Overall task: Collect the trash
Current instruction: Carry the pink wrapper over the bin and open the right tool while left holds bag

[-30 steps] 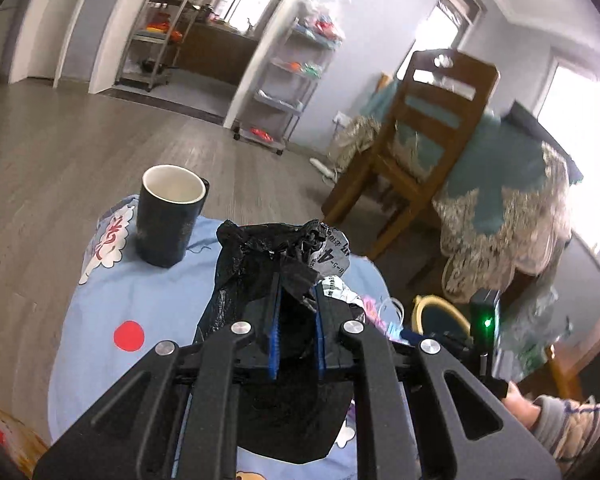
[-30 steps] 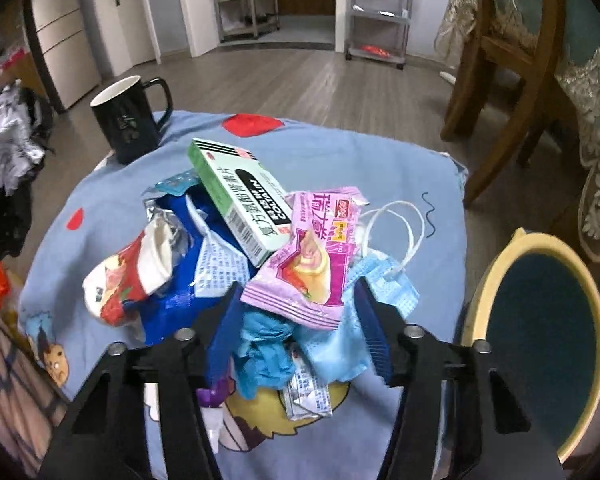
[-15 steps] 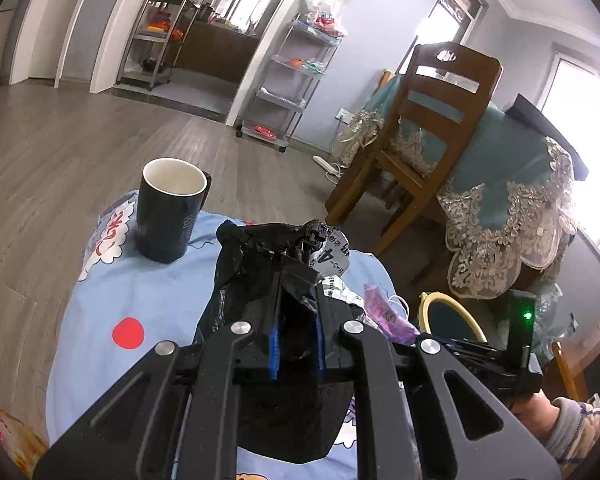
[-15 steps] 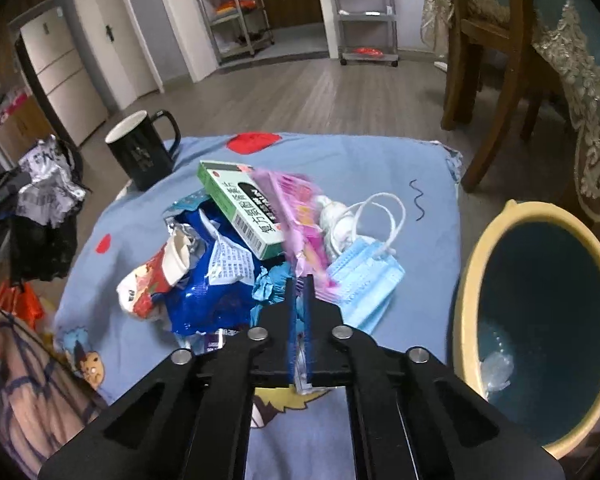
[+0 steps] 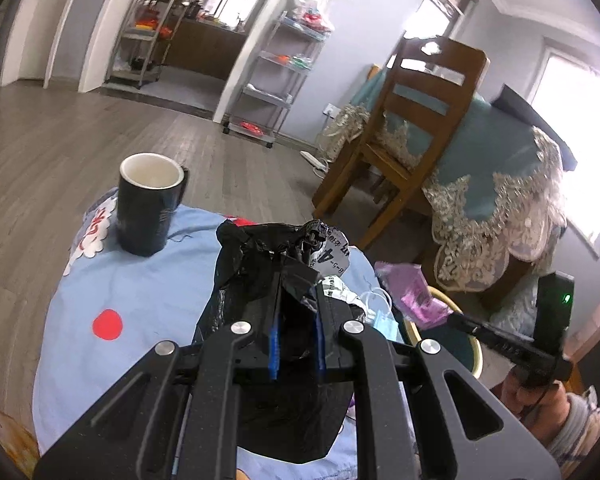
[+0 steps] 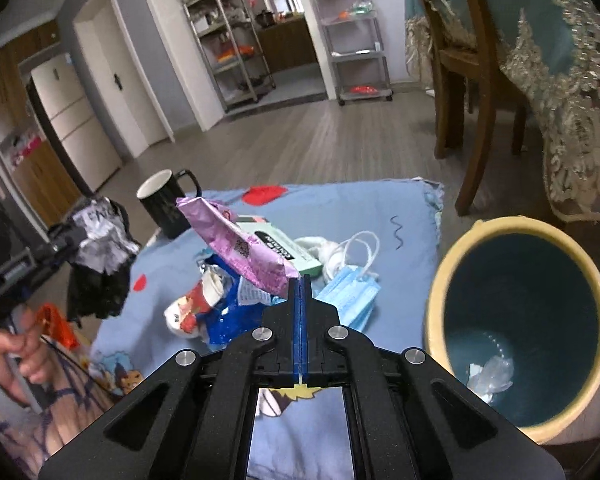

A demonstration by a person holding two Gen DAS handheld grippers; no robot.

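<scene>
Blue-clothed table: pink wrapper clamped in right hand-held gripper; black bag clamped in left hand-held gripper.

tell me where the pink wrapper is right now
The pink wrapper is pinched in the right gripper, held up above the trash pile on the blue cloth, left of the bin in the right wrist view.
</scene>
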